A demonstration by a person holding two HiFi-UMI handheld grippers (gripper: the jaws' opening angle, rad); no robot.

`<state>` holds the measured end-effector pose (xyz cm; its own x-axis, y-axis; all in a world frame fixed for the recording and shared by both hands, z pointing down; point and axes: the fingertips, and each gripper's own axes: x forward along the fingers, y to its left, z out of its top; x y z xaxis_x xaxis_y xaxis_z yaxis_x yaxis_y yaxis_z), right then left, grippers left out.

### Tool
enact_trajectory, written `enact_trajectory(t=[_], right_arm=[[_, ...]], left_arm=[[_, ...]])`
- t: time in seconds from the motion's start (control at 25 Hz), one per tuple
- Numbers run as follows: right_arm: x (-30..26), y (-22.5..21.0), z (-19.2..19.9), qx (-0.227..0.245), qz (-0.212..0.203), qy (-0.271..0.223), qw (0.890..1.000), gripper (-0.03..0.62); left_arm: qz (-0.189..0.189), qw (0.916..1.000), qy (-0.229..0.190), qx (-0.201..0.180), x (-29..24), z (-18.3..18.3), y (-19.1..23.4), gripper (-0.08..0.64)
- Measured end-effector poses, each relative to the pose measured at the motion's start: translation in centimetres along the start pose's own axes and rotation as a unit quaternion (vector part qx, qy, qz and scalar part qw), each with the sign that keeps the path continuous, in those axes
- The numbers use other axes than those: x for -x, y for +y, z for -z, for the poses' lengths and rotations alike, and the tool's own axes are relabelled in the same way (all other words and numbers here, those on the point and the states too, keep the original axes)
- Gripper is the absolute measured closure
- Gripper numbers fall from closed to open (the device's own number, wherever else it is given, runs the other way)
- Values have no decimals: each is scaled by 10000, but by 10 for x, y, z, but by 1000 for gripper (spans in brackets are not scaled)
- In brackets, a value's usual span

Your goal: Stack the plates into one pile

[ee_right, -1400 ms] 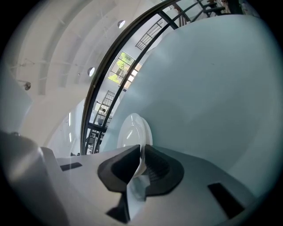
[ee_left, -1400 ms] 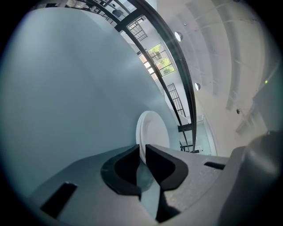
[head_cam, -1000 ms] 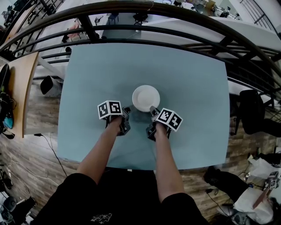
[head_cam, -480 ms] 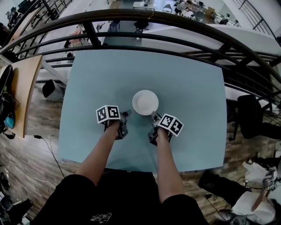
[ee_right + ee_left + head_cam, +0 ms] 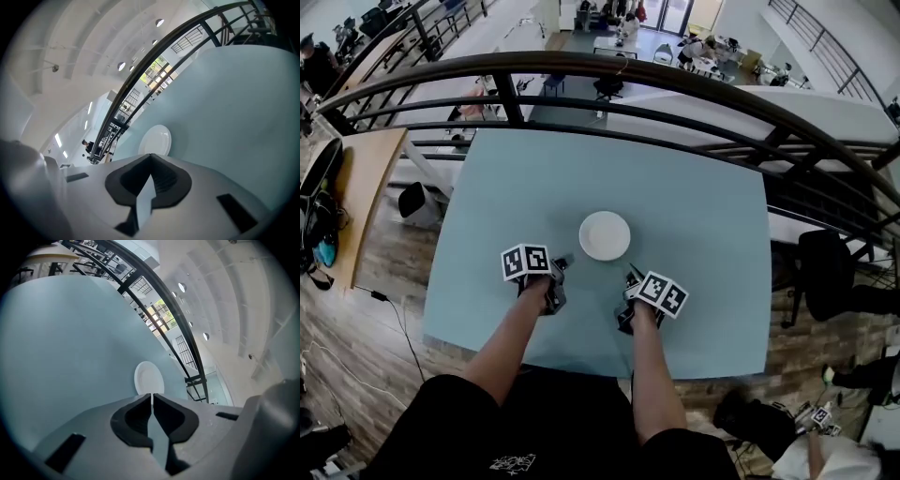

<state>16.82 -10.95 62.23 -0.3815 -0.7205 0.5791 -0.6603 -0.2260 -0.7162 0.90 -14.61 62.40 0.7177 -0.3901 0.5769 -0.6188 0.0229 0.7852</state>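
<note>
Inspector: Position of the round white plate [image 5: 605,234]?
Operator: On the pale blue surface [image 5: 703,187], just ahead, between my left gripper [image 5: 562,260] and right gripper [image 5: 629,273]. Left jaws clenched; right jaws just closed, both empty.

White plate [image 5: 605,234] on a pale blue-green table [image 5: 694,187]; black-and-white square markers pattern the left gripper [image 5: 563,261] and right gripper [image 5: 630,273]; black railing [image 5: 581,64]; floor [image 5: 384,272] apparently brown wood-grain.

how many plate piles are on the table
1: a white pile near the middle of the table. Anything stacked under its top may be hidden.
</note>
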Motion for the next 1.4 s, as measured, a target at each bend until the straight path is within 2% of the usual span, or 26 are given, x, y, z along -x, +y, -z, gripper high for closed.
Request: enact_trajectory(t=[0.36, 0.6, 0.8, 1.0, 1.12, 1.2, 1.4], right_arm=[[50, 14, -15, 523, -262, -289, 9979, 586], [80, 30, -27, 1083, -342, -620, 9916, 586], [102, 53, -37, 1634, -362, -959, 9812, 586], [129, 84, -52, 2161, -451, -1346, 9660, 586], [141, 111, -59, 2392, -491, -1581, 9568, 586], [148, 130, -61, 2634, -510, -1754, 9472, 586], [165, 171, -67, 3051, -613, -2207, 9243, 586]], left_arm=[[68, 9988, -464, -166, 34, 14, -29, 552], [-73, 9950, -748, -665, 62, 13, -36, 551], [-148, 9865, -950, -1327, 87, 6, -52, 552], [-31, 9712, -1244, -2031, 110, -7, -84, 552], [20, 9586, -1486, -2430, 130, -24, -103, 552], [31, 9462, -1645, -2786, 144, -35, -117, 552], [110, 9092, -1958, -3674, 173, -52, -150, 552]])
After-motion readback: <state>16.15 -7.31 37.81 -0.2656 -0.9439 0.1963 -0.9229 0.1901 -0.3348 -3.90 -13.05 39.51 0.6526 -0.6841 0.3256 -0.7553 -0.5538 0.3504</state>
